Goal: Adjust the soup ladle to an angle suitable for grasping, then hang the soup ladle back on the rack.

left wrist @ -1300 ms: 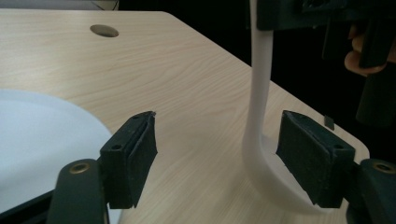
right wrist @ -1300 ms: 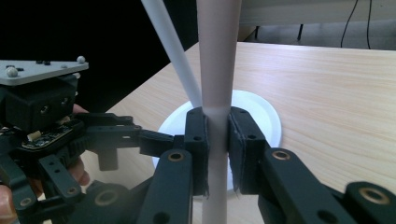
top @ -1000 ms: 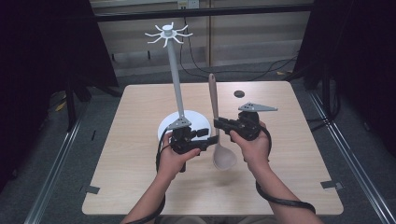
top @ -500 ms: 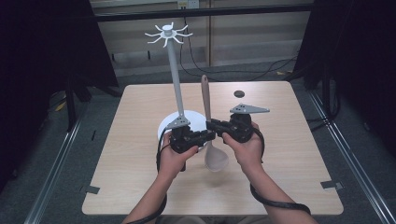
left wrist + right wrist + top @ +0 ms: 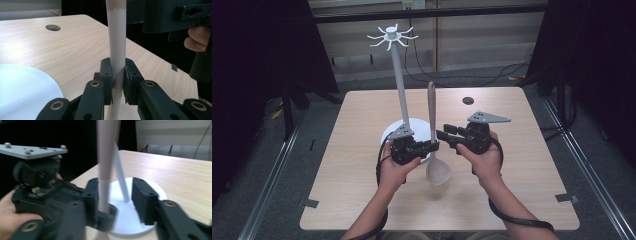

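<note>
Left gripper (image 5: 117, 82): your jaws are clamping the spoon (image 5: 432, 131) handle, seen close in your left gripper view.
Right gripper (image 5: 117, 200): your jaws are standing wide around the handle; its own view shows the gap.
Spoon: standing upright, bowl down near the tabletop (image 5: 522, 165), just beside the white stand (image 5: 398, 85).

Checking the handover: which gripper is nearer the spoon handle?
Left. The left gripper is shut on the spoon handle; the right gripper is open, jaws either side of it.
</note>
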### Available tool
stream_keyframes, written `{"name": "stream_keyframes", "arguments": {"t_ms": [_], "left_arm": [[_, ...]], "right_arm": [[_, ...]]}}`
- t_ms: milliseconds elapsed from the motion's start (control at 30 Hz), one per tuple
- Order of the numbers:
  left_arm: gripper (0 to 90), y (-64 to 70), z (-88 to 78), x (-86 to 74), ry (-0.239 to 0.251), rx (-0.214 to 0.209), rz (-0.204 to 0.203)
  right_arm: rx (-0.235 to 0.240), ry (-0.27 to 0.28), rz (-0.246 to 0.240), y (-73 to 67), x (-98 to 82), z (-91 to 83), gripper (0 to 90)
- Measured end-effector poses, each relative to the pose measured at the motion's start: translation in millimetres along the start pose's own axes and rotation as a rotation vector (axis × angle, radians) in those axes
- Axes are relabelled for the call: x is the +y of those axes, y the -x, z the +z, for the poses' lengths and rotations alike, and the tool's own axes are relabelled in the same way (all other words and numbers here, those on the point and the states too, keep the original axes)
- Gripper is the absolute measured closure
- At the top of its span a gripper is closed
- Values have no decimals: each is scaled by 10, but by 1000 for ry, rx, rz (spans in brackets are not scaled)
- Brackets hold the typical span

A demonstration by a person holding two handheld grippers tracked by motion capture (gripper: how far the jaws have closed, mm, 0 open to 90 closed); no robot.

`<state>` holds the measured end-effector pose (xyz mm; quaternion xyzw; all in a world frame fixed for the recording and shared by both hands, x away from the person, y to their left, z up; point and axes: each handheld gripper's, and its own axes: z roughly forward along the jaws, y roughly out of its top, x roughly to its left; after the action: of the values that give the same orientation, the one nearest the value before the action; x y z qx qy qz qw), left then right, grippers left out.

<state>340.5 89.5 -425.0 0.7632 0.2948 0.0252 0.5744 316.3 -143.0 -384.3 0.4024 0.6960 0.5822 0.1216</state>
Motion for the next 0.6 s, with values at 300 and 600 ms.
{"name": "stream_keyframes", "arguments": {"t_ms": [300,600], "left_arm": [[799,-19,-114,47,22,0,18],[799,6,-204,145,18,-2,47]], "right_arm": [[-63,-43,-54,243,-187,-152,276],[-133,-138,-100,380,-530,-194,99]]}}
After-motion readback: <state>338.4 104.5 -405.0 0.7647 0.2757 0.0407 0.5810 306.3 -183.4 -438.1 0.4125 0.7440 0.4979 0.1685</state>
